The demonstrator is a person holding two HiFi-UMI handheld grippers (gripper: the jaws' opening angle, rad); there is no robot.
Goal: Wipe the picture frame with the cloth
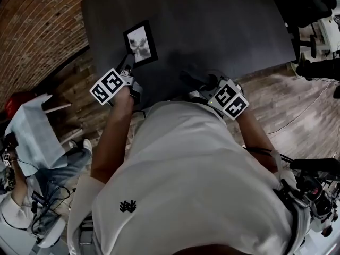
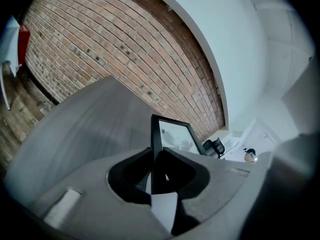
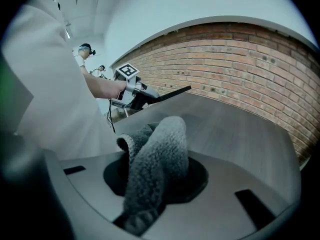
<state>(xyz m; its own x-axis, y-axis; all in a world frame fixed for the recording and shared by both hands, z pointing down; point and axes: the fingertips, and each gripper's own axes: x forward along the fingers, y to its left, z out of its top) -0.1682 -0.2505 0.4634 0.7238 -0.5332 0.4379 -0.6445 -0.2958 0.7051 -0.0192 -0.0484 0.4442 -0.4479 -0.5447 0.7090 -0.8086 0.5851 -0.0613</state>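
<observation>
Head view, left hand-held gripper (image 1: 128, 61) clamping picture frame (image 1: 141, 41), long axis pointing away, right hand-held gripper (image 3: 154, 180) holding cloth (image 3: 159, 149).

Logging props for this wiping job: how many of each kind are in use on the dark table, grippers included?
picture frame: 1
grey cloth: 1
grippers: 2, the left gripper and the right gripper
total: 4

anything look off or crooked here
Nothing spilled or broken that shows. The picture frame is not lying flat: the left gripper is shut on its edge and holds it tilted above the table. The cloth sits bunched in the right gripper, apart from the frame.
</observation>
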